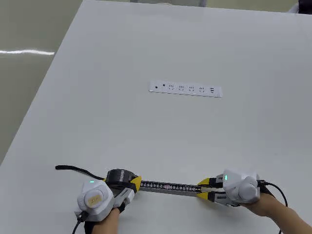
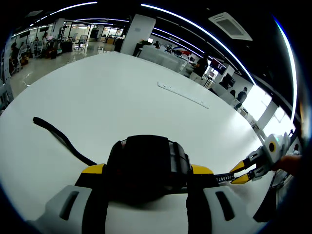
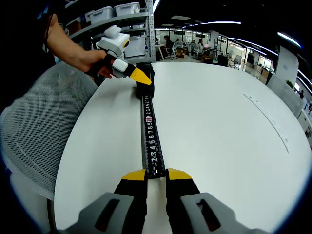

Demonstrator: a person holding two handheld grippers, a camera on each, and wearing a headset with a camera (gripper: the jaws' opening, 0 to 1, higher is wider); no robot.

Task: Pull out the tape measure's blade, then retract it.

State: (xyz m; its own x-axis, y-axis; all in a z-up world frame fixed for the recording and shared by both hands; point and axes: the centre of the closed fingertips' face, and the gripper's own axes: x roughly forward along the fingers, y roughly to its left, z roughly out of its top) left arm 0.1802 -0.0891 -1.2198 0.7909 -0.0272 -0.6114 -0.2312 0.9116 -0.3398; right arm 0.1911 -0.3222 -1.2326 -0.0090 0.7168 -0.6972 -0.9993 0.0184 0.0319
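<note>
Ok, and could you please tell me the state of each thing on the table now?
Tape measure case: gripped on both sides, resting on the table.
Blade: pulled out, lying flat.
Left gripper: shut on the case.
Right gripper: shut on the blade's end.
Strap: loose on the table.
Power strip: lying flat, nothing plugged in.

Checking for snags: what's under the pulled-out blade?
Bare white table along the blade. Fingers of the right gripper cover its tip, hiding what's beneath there.
</note>
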